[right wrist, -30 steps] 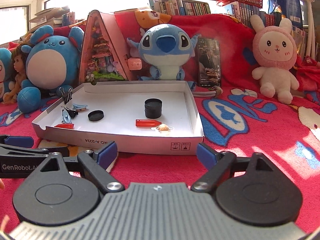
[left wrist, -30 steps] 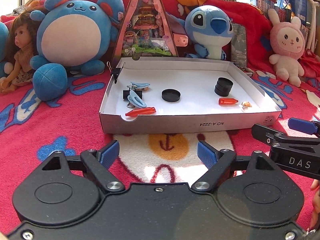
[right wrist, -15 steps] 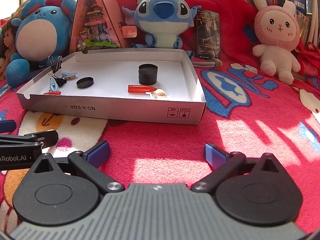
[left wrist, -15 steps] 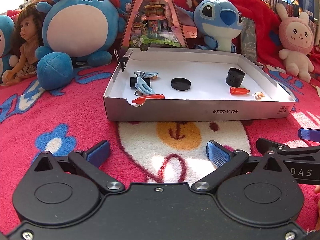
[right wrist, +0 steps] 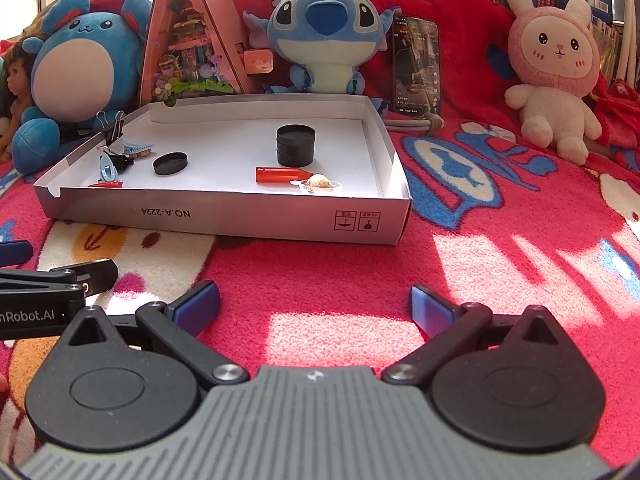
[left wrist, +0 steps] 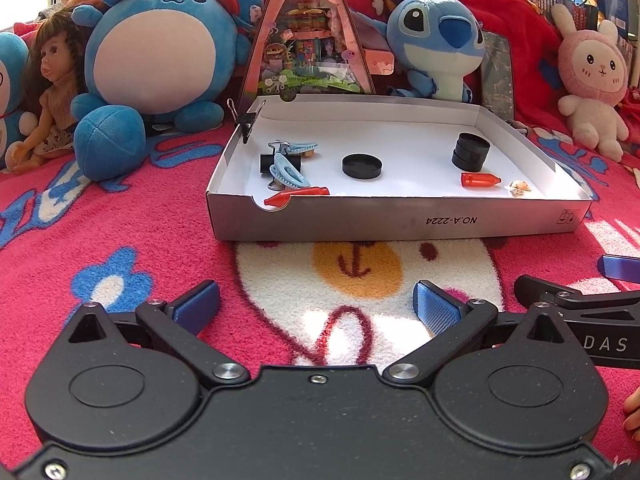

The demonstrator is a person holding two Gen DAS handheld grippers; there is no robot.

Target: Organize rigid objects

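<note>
Here both hand-held grippers (left wrist: pixel 316 306) (right wrist: pixel 315 304) gape empty; right red cap (left wrist: pixel 480 179) lies crosswise, tip seemingly rightward.

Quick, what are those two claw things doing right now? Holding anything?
Left gripper: open wide, empty, above the blanket.
Right gripper: open wide, empty too.

Plush toys are lining the far side: round blue plush (left wrist: pixel 160 44), blue alien plush (right wrist: pixel 324 36), pink rabbit plush (right wrist: pixel 554 64); doll (left wrist: pixel 50 92) sitting far left on red blanket (right wrist: pixel 500 216).
</note>
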